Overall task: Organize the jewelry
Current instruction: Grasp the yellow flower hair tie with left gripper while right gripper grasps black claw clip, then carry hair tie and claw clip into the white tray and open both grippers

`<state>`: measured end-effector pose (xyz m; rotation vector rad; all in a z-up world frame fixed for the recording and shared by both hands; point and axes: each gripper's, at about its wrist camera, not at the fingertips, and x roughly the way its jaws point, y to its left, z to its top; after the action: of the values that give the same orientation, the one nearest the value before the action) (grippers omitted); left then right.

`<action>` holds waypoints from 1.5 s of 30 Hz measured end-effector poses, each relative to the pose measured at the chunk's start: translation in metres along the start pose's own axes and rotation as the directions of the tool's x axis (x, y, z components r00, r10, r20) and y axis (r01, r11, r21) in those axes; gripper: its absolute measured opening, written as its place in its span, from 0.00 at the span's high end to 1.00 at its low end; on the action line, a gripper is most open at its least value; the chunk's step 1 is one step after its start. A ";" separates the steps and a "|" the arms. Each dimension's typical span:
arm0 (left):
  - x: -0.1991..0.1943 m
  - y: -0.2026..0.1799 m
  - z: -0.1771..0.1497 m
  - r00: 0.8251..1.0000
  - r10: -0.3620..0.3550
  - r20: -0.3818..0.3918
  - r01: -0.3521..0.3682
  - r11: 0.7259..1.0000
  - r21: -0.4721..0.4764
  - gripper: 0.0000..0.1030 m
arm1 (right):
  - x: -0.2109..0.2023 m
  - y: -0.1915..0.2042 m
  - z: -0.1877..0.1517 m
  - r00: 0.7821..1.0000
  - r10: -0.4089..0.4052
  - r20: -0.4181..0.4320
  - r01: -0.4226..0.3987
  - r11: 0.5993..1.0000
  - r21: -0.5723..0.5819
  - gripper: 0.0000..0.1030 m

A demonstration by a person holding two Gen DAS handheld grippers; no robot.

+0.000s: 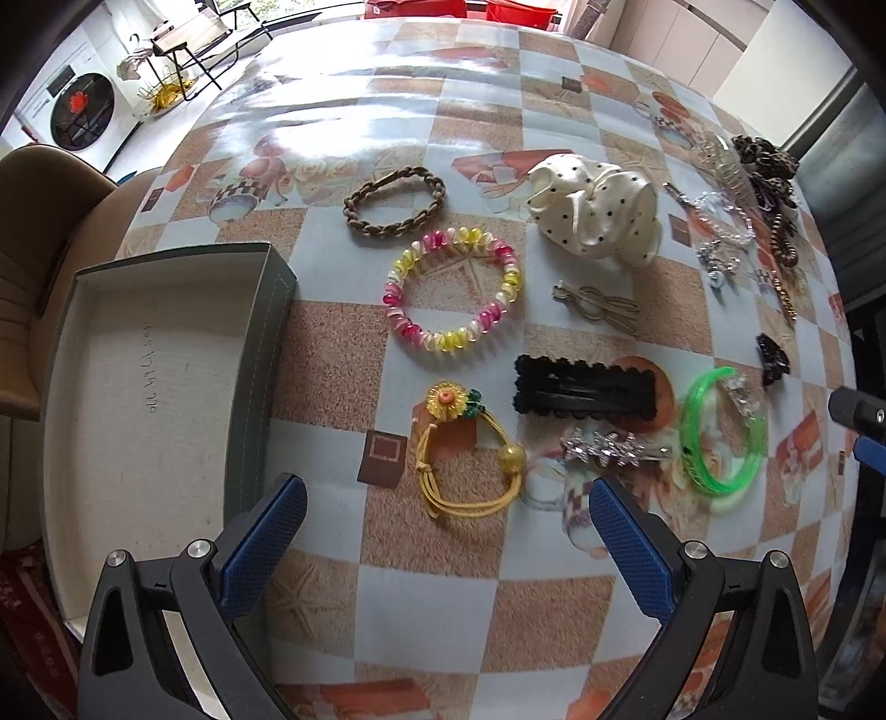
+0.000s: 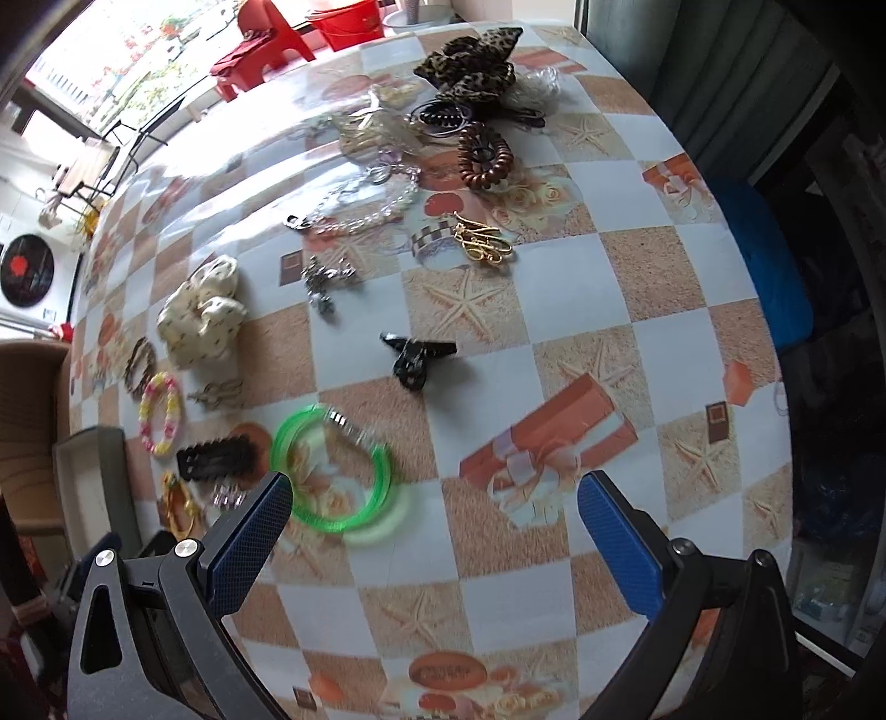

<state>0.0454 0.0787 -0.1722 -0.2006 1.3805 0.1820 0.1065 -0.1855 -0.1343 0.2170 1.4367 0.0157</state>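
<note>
Both jaws apart, empty: left gripper (image 1: 447, 495), right gripper (image 2: 434, 498). Box (image 1: 138, 354) bare. Jewelry, including green bangle (image 2: 332, 471), scattered on desk (image 1: 387, 598); sorting unstarted.

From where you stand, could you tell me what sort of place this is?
Probably a home: a front-loading washing machine, a patterned vinyl tablecloth and red plastic stools by a window.
</note>
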 end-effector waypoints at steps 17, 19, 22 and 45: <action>0.032 0.000 0.004 0.999 0.024 0.025 -0.024 1.000 -0.001 0.25 | 0.063 0.016 0.037 0.998 -0.064 0.028 0.064 0.998 -0.002 0.29; 0.030 -0.006 0.003 0.999 0.020 0.036 -0.021 1.000 0.019 0.37 | 0.064 0.025 0.038 0.995 -0.087 0.036 0.088 0.996 -0.020 0.43; 0.027 -0.016 0.005 0.999 0.013 0.047 -0.015 0.999 0.047 0.61 | 0.063 0.032 0.038 0.995 -0.090 0.043 0.092 0.995 -0.036 0.64; -0.068 0.050 -0.019 0.977 -0.141 0.158 0.141 0.990 0.012 0.79 | -0.004 0.070 0.006 0.995 0.087 0.056 -0.079 0.988 -0.130 0.64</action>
<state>0.0026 0.1213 -0.1104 -0.2771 1.2032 0.0775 0.1203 -0.1188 -0.1188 0.1706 1.3593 0.1681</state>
